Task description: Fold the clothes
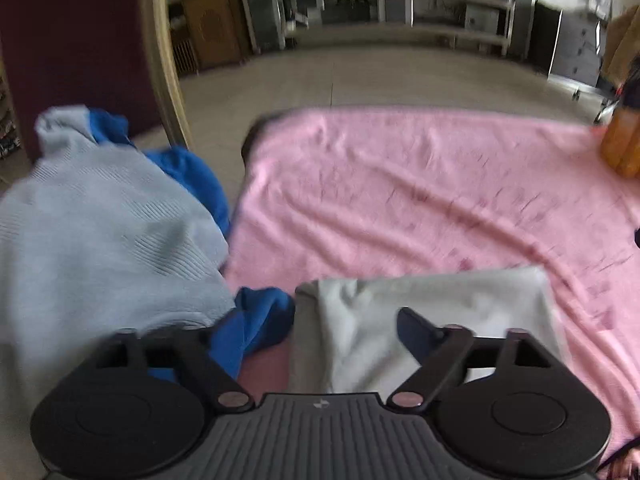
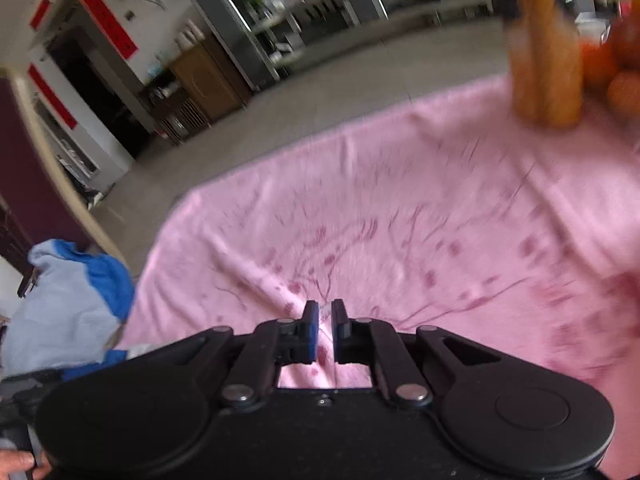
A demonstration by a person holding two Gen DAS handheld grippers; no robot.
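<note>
Pink cloth (image 1: 420, 184), creased and printed with dark red twigs, covers the whole work surface; its far edge blurs into the floor. At its left edge slumps a heap of clothes, a pale grey-blue ribbed knit (image 1: 100, 232) over a bright blue garment (image 1: 260, 320), both cut off by the frame. A folded light grey garment (image 1: 420, 312) lies flat on the cloth at the near edge, partly hidden behind the left gripper (image 1: 320, 344), whose jaws stand wide apart with nothing pressed between them; only one dark fingertip shows. The right gripper (image 2: 325, 314) hangs above bare pink cloth, jaws nearly together and empty. Smeared orange bottles (image 2: 548, 60) stand at the far right corner, beside round orange shapes too blurred to name.
</note>
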